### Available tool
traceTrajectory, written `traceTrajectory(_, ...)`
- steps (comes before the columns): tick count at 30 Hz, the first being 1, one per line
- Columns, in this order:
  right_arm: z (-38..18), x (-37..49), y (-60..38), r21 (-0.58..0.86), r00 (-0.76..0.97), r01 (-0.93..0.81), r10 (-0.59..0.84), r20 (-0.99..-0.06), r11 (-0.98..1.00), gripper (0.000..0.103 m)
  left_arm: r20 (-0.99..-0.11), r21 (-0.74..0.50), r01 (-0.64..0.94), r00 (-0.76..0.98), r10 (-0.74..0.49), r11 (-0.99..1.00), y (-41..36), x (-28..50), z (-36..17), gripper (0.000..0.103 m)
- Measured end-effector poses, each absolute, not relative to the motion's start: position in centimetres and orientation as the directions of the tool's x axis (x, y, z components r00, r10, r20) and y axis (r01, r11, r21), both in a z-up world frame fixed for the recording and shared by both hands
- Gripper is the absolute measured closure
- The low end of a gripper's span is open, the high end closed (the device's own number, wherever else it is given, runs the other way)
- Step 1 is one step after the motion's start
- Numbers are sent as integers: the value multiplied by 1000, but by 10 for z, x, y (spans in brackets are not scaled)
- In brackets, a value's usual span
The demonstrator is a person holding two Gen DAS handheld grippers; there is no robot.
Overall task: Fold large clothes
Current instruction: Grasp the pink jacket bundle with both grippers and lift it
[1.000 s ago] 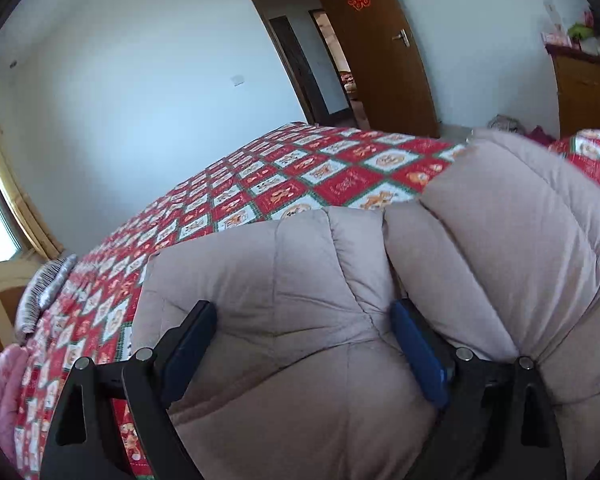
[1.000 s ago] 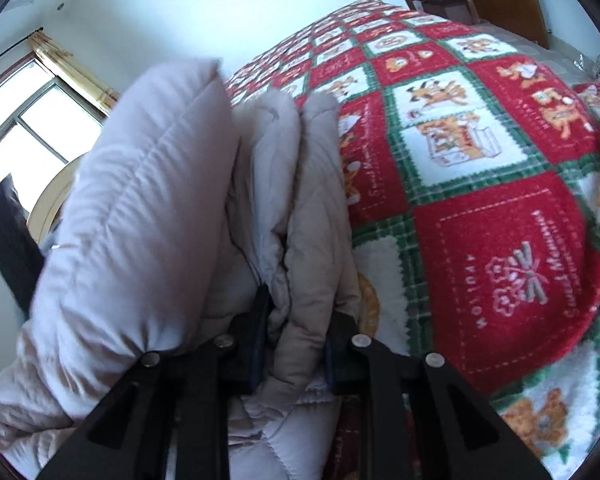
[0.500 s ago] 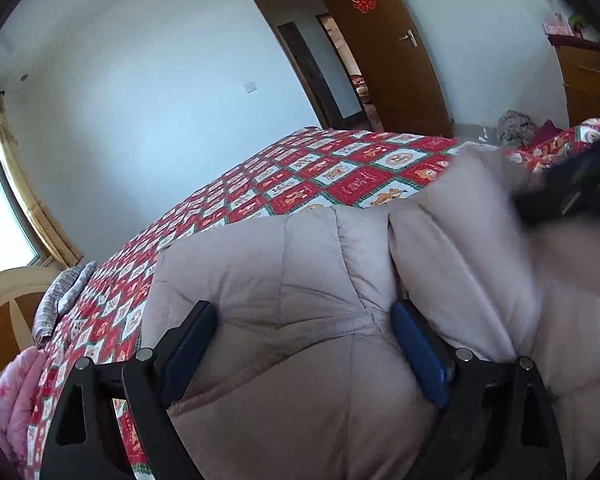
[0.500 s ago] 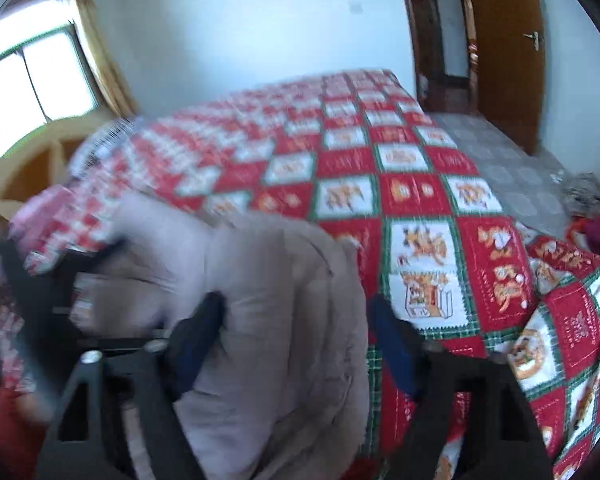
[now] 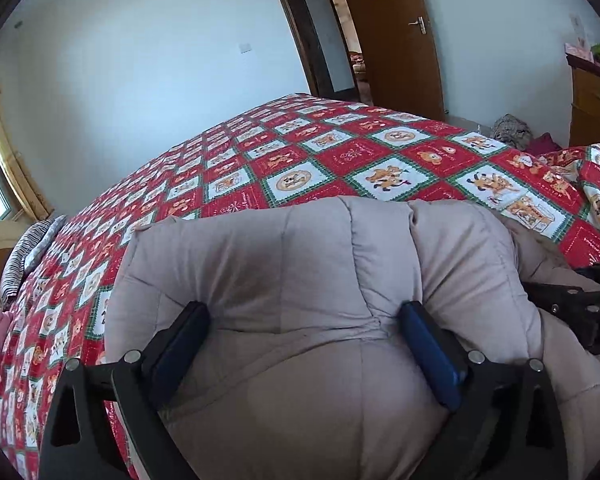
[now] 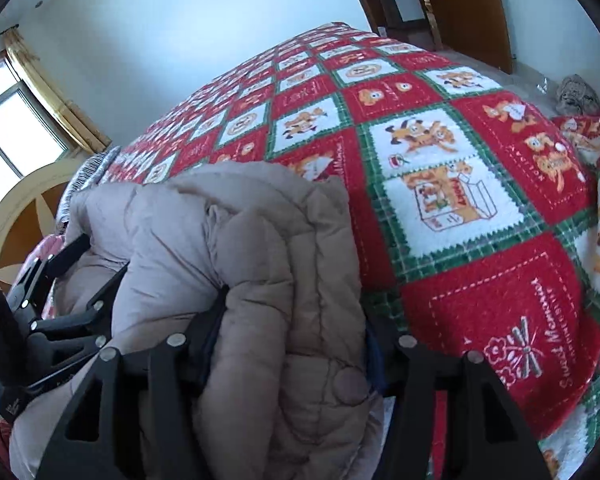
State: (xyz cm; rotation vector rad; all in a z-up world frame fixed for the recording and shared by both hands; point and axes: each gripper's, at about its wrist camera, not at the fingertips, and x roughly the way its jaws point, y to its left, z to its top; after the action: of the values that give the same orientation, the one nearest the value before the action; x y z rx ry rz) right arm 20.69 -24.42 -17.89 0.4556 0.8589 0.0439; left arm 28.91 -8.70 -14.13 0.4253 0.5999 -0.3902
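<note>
Since the earlier frame, the right gripper (image 6: 292, 328) had opened from a tight pinch to a mid-width clasp around the folded beige quilted padded coat (image 5: 320, 280). It lay bundled on the red Christmas-patterned bedspread (image 5: 340, 152). The left gripper (image 5: 304, 332), widening slightly, straddled a thick fold near full spread; pressing the bundle flat before letting go seemed wisest

Left tool (image 5: 302, 330) widening, pads pressing puffy beige jacket (image 5: 320, 264), red patchwork bedspread (image 5: 340, 160) beyond

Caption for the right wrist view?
Right gripper clamps bunched beige puffer coat above red patchwork bedspread.
</note>
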Motion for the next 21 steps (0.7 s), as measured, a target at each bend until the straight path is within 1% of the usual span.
traceTrajectory(3, -178, 209, -245, 406, 645, 124, 237, -726, 906, 44, -580, 312, 437, 791, -196, 844, -85, 277, -134, 5)
traceTrajectory(4, -177, 209, -246, 405, 634, 112, 249, -733, 907, 44, -582, 305, 443, 788, -203, 843, -82, 274, -129, 5)
traceTrajectory(6, -175, 211, -249, 402, 604, 90, 271, -750, 911, 43, -589, 201, 436, 770, -247, 877, -61, 277, -107, 5)
traceTrajectory(9, -178, 213, -254, 437, 589, 77, 312, -745, 896, 41, -599, 1, 319, 759, -255, 948, -22, 312, -73, 5)
traceTrajectory(11, -179, 211, -254, 445, 599, 78, 315, -736, 892, 40, -647, -40, 234, 735, -204, 971, -13, 345, -70, 5)
traceTrajectory(12, -179, 209, -252, 440, 609, 75, 308, -731, 895, 39, -682, -24, 214, 711, -172, 977, -15, 365, -78, 5)
traceTrajectory(14, -180, 205, -250, 437, 626, 68, 303, -719, 897, 39, -719, 31, 221, 683, -132, 975, -24, 382, -101, 5)
traceTrajectory(15, -181, 203, -250, 441, 632, 66, 304, -712, 895, 39, -724, 56, 231, 679, -119, 971, -30, 382, -111, 5)
traceTrajectory(17, -181, 202, -250, 442, 641, 62, 304, -705, 895, 38, -699, 106, 230, 710, -92, 967, -41, 377, -125, 5)
traceTrajectory(19, -182, 202, -249, 440, 652, 61, 298, -697, 896, 37, -705, 105, 222, 704, -85, 969, -42, 380, -138, 5)
traceTrajectory(21, -181, 202, -246, 429, 660, 63, 285, -695, 901, 35, -728, 58, 220, 677, -109, 974, -37, 388, -149, 4)
